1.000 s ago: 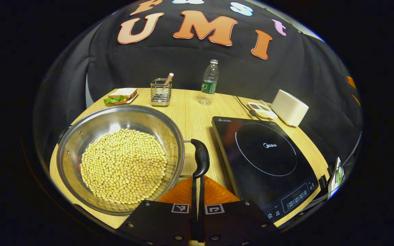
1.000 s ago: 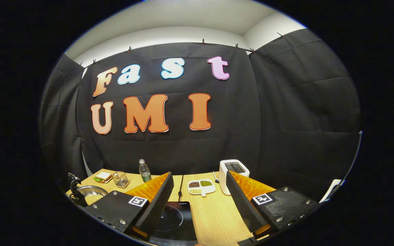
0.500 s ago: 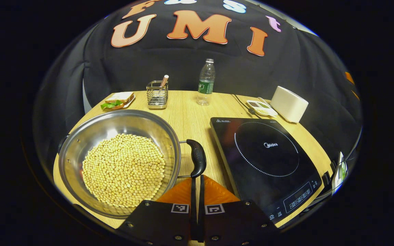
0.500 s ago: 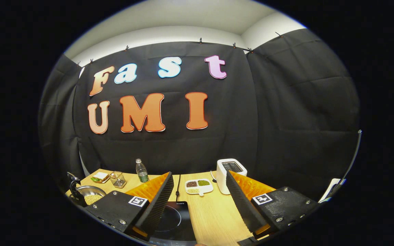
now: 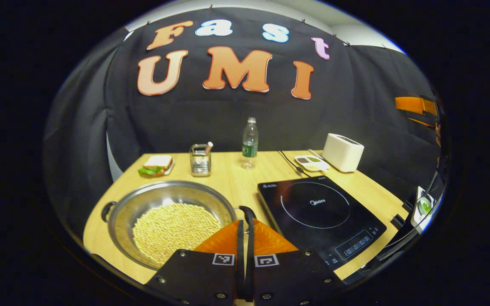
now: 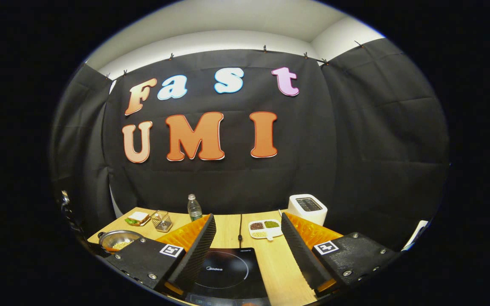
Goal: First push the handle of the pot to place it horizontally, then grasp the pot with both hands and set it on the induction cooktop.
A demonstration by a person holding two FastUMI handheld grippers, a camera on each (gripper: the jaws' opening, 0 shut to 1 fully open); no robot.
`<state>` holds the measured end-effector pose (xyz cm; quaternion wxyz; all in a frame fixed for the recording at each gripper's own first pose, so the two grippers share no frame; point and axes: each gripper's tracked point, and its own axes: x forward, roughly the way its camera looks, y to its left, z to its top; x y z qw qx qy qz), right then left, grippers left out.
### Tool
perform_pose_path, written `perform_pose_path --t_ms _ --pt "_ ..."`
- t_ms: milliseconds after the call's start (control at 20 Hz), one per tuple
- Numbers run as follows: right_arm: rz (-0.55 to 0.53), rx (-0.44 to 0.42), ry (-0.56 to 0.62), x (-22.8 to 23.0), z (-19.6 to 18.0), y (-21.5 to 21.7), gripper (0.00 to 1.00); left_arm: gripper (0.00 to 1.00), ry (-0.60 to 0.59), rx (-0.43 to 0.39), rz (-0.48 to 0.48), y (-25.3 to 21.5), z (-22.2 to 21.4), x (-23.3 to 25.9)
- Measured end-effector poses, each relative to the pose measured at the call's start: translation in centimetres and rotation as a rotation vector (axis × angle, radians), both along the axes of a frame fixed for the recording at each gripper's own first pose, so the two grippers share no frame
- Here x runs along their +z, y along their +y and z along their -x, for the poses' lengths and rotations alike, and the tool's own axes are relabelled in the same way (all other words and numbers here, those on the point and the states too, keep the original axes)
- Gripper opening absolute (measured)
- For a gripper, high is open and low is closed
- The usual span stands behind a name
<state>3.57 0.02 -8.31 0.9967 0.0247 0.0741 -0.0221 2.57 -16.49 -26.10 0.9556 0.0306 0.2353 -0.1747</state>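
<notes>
Pot of soybeans beside the induction cooktop

The left gripper (image 5: 245,227) has its fingers pressed together, empty, just before the pot's black handle (image 5: 248,211). The pot (image 5: 170,223) sits on the wooden surface (image 5: 236,178), left of the induction cooktop (image 5: 319,212). The right gripper (image 6: 247,238) hangs with fingers spread above the cooktop.

Pot (image 5: 170,221) left of cooktop (image 5: 317,212) on table (image 5: 232,178)

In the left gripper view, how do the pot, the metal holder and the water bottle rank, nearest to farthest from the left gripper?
1. Pot, just left of the left gripper.
2. Metal holder, mid-table.
3. Water bottle, at the back wall.
</notes>
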Motion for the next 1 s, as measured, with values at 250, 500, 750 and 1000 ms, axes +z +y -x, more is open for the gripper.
perform_pose_path --t_ms 250,500,750,1000 --pt "-0.028 0.045 0.031 -1.7 -0.1 5.1 0.96 0.03 -0.089 0.096 -0.015 7.8 -0.9 2.8" --pt "-0.033 0.069 0.069 -4.1 -0.5 10.2 0.96 0.32 -0.113 0.265 0.03 16.8 -2.3 3.3" --pt "-0.046 0.111 0.108 -7.1 -1.1 16.4 0.96 0.8 -0.12 0.287 0.026 21.6 -3.2 2.1" --pt "-0.057 0.142 0.178 -11.1 -2.4 22.1 0.96 0.81 -0.092 0.262 0.033 24.4 -4.9 -0.2"
